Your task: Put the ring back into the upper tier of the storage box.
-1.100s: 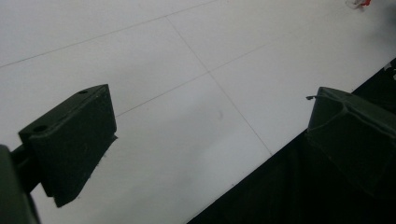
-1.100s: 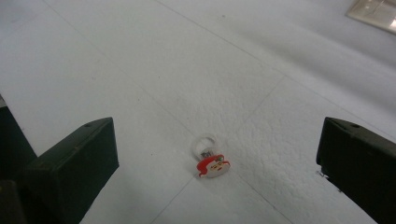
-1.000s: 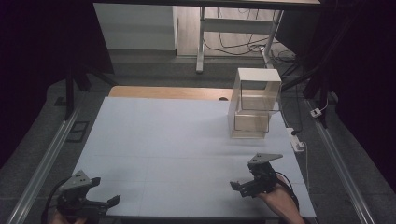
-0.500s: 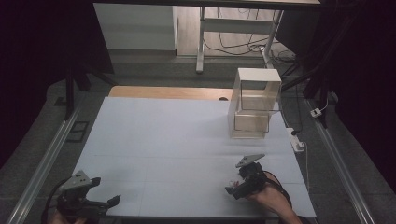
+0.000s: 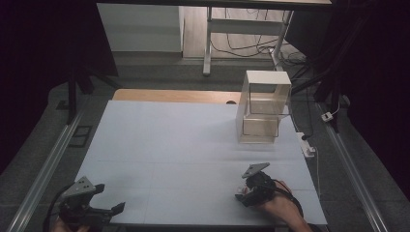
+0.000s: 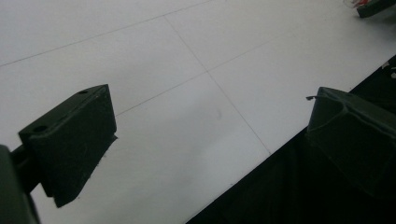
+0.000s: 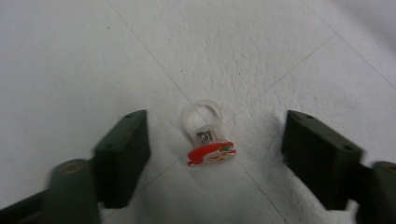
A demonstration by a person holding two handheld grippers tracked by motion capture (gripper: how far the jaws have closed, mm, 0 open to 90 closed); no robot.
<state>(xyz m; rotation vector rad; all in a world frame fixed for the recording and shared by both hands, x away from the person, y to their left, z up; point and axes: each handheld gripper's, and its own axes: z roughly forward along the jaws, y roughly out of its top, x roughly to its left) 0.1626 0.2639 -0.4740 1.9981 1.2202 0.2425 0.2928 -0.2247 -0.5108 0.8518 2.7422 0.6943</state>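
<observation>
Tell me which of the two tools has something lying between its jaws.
The right tool: a small clear ring with a red top lies on the white table between its jaws, untouched. The left tool has only bare table between its wide-open jaws.

A white table is carrying a clear box at its far right and a small red-topped ring lying near right.
</observation>
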